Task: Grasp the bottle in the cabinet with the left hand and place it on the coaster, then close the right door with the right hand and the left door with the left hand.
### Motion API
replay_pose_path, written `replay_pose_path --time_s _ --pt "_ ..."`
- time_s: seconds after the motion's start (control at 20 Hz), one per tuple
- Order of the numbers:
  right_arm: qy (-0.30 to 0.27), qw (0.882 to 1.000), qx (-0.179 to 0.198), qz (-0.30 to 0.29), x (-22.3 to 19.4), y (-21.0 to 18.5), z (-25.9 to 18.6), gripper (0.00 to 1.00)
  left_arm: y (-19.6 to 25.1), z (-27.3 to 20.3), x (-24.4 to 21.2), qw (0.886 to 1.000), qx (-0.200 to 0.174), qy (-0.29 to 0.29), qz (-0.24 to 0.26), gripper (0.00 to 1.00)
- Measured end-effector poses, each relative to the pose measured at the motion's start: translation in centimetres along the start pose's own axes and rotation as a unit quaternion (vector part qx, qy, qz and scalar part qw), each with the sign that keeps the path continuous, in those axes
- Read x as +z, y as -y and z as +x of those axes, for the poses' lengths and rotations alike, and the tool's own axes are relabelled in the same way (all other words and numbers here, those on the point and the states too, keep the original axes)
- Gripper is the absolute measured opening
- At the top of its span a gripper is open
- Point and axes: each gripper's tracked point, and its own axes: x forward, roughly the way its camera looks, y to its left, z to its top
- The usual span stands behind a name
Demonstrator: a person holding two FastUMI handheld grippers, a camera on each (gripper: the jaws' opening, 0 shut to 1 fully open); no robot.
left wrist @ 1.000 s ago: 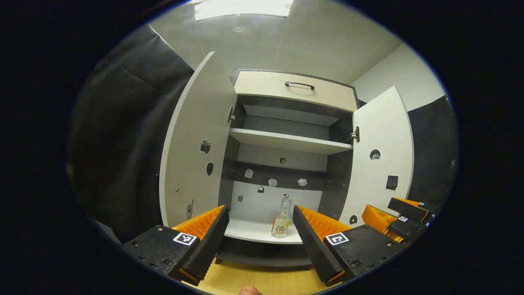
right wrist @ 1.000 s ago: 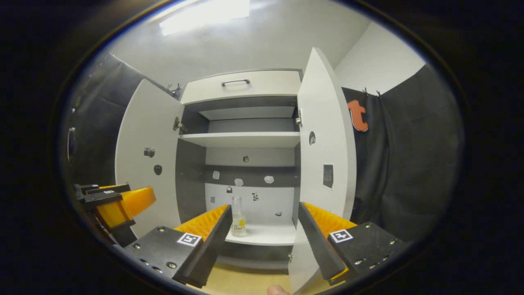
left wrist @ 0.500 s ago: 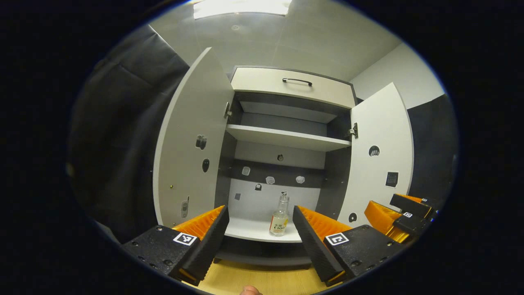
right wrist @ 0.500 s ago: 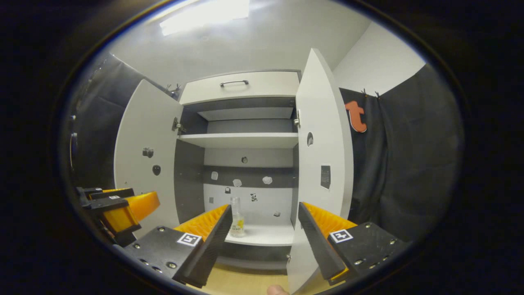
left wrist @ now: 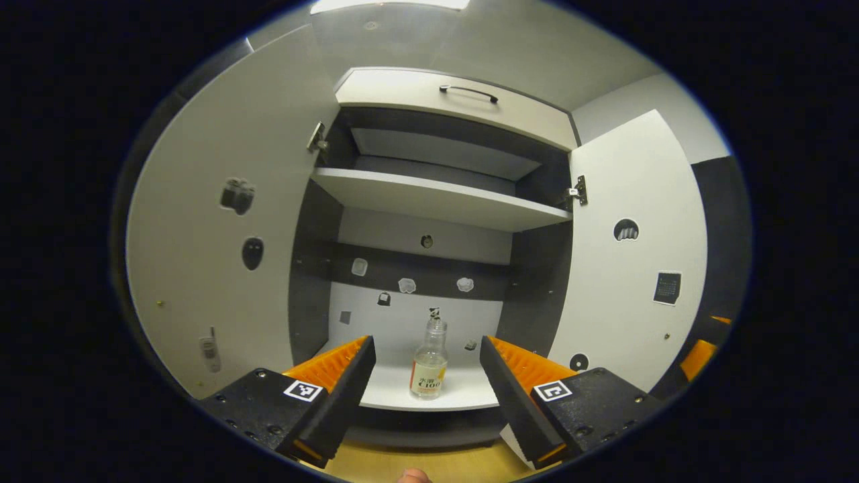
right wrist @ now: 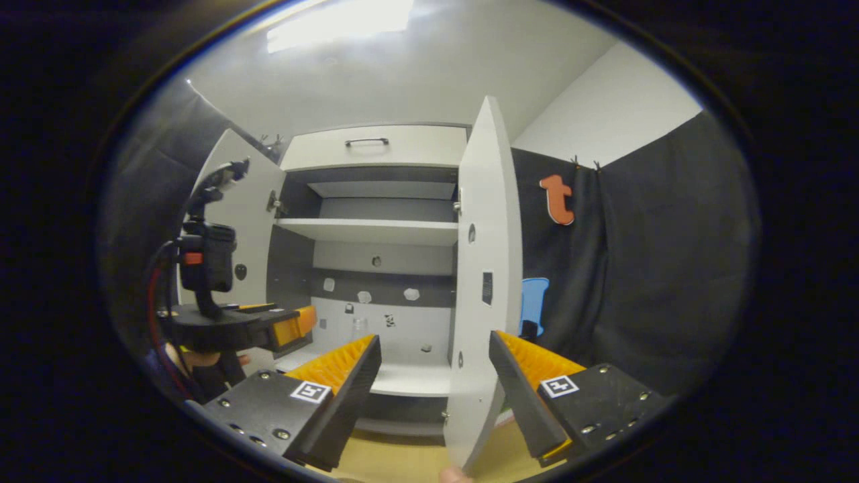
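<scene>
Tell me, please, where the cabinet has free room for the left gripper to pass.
The lower shelf is bare on both sides of the bottle, between the open left door and right door. The upper shelf is bare too. The left gripper, open, faces the bottle.

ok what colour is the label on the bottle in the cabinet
Yellow and white, on the clear bottle; clearest in the left gripper view.

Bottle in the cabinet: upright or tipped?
Upright. In the left gripper view the bottle stands on its base on the cabinet's bottom shelf, neck up, framed between the open left hand-held gripper fingers, untouched.
</scene>
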Motion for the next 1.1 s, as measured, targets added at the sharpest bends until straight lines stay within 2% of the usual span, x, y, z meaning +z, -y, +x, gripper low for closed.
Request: replay_pose_path --time_s 0.15,0.45,0.75,0.85,0.9,0.95,1.0,1.05,1.1 --pt "0.001 0.999 -0.042 -0.009 0.1 2.6 -0.8 0.98 1.0 4.9 -2.3 0.999 -0.021 -0.025 0.007 0.98" --pt "-0.001 0.991 -0.129 -0.029 0.1 7.8 -2.6 0.98 0.1 13.4 -7.1 0.997 -0.008 -0.065 0.033 0.98" --pt "-0.01 0.979 -0.198 -0.036 -0.1 11.0 -4.7 0.98 -1.1 19.0 -10.9 0.994 0.004 -0.096 0.054 0.99" --pt "-0.011 0.975 -0.218 -0.037 -0.4 11.9 -5.6 0.98 -1.4 19.9 -11.4 0.993 0.004 -0.101 0.065 0.95" --pt "-0.013 0.973 -0.227 -0.035 -0.6 12.3 -6.0 0.98 -1.7 20.3 -11.7 0.992 0.01 -0.104 0.07 0.86" --pt "-0.015 0.972 -0.234 -0.032 -0.7 12.8 -6.3 0.98 -1.8 20.4 -12.1 0.991 0.011 -0.109 0.07 0.82" --pt "-0.017 0.97 -0.241 -0.027 -1.0 13.3 -6.6 0.98 -1.7 20.7 -11.8 0.992 0.008 -0.102 0.073 0.66" --pt "-0.018 0.969 -0.247 -0.023 -1.0 13.8 -7.0 0.98 -1.7 20.8 -11.4 0.992 0.008 -0.095 0.078 0.66" --pt "-0.018 0.968 -0.251 -0.018 -1.2 14.3 -7.2 0.98 -2.1 21.0 -10.9 0.992 0.016 -0.086 0.085 0.6"
